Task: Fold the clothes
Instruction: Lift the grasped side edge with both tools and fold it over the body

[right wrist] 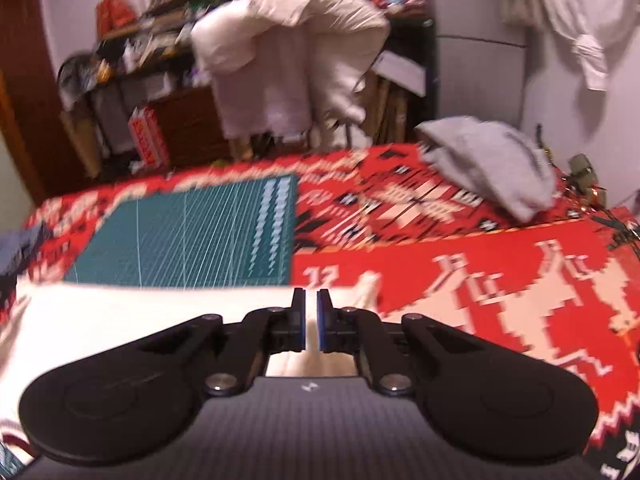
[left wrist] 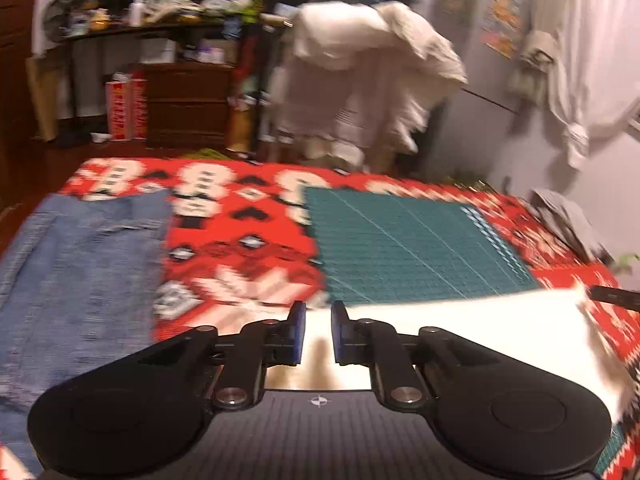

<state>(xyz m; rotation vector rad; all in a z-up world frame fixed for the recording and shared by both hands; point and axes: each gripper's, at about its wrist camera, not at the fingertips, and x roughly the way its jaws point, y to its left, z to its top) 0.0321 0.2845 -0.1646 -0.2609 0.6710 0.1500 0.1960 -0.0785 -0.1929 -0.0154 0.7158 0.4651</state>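
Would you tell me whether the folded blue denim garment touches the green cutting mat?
Apart: the left wrist view shows red patterned cloth between denim garment and cutting mat.

The room was dim and warmly lit. Pale walls [left wrist: 600,60] stood behind a cluttered shelf unit [left wrist: 160,8] and a dark wooden chest of drawers [left wrist: 188,104]. A white quilt [right wrist: 296,48] hung over a chair beside them. The floor [left wrist: 24,168] was dark wood. A white shirt [right wrist: 580,20] hung on the wall.
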